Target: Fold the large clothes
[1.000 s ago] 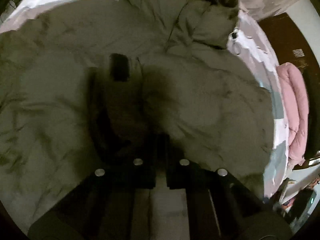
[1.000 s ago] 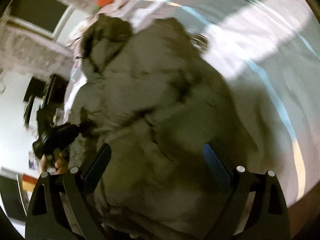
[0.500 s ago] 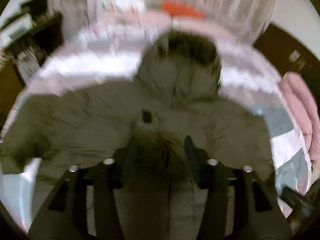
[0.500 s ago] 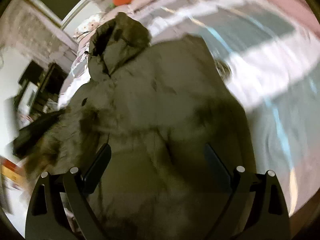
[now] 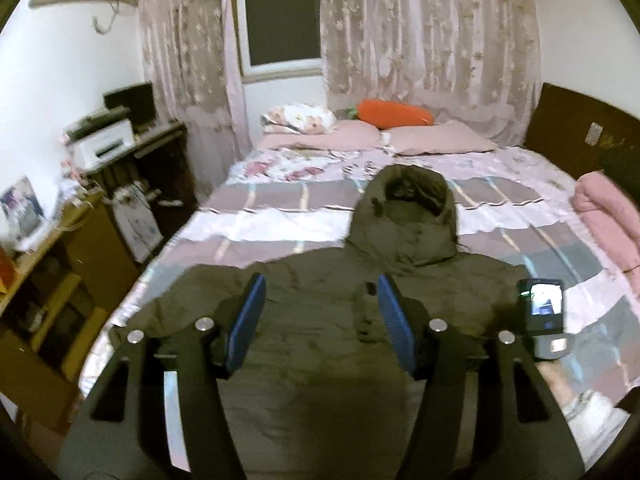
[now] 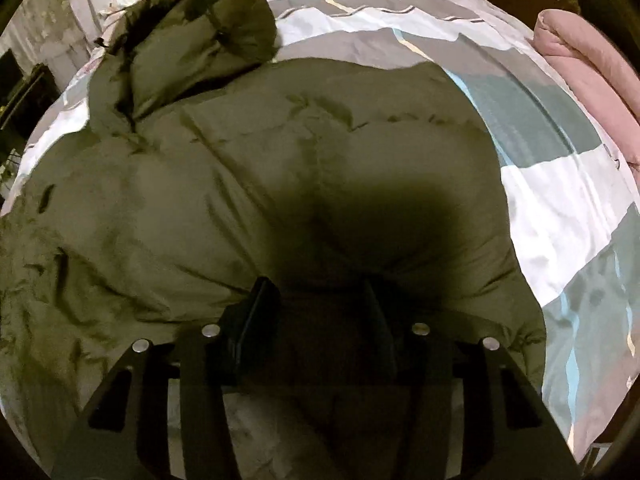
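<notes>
Bedroom with lace curtains (image 5: pixel 432 32); bed in pink-and-grey patchwork sheet (image 5: pixel 280 208), pillows at its head edge. Olive-green hooded puffer coat (image 5: pixel 320 320) lies flat at the foot edge, hood headward. Left tongs (image 5: pixel 320 308) opening, nothing between. Right tongs (image 6: pixel 316 300) closing over coat fabric; grip cannot be told.

The left gripper (image 5: pixel 320 316) had two black, forked arms rising from the bottom of the frame, each finger faced with a blue ribbed pad (image 5: pixel 249 322). Four round silver screws (image 5: pixel 204 324) sat across the arm joints, two per side. The right gripper (image 6: pixel 316 320) showed the same black frame and four silver screws (image 6: pixel 211 331), its pads dark in shadow. At the lower right of the left view, its black body carried a small lit screen (image 5: pixel 544 306).
</notes>
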`<state>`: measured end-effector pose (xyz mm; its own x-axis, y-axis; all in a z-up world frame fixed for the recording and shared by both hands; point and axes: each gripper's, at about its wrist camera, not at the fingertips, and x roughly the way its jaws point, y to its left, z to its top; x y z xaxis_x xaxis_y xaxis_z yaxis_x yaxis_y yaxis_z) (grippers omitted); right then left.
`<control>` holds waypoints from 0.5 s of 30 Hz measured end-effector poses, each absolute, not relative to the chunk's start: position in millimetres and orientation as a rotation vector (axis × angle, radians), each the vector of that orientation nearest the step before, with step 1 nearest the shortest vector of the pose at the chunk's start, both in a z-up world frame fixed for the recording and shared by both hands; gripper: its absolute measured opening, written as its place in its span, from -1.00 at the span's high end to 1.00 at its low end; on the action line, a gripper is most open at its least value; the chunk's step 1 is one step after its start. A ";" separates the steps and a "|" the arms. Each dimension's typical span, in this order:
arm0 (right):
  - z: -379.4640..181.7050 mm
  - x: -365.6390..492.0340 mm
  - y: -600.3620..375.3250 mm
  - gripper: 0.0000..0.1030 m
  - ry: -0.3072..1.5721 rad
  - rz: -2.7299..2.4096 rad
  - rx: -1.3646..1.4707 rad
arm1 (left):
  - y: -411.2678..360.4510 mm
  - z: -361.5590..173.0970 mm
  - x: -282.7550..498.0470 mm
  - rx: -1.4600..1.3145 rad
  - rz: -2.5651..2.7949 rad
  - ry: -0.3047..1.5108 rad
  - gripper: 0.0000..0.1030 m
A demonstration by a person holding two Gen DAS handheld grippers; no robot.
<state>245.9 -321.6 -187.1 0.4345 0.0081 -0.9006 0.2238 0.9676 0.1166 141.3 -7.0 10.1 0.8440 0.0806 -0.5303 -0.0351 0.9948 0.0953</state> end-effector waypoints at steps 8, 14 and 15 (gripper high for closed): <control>-172.6 224.0 -303.1 -0.36 1.097 -0.103 0.276 | 8.7 16.2 130.0 0.093 0.073 0.542 -0.20; -158.6 202.3 -278.4 -0.38 1.088 -0.058 0.247 | 25.8 6.5 131.0 0.055 0.072 0.556 -0.60; -158.3 199.3 -275.5 -0.40 1.090 -0.050 0.245 | 31.2 2.9 132.9 0.037 0.065 0.565 -0.85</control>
<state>199.3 -275.5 -158.3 0.4644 0.0805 -0.8820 0.1603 0.9718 0.1730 132.9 31.2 2.9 0.8428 0.0720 -0.5334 -0.0515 0.9972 0.0533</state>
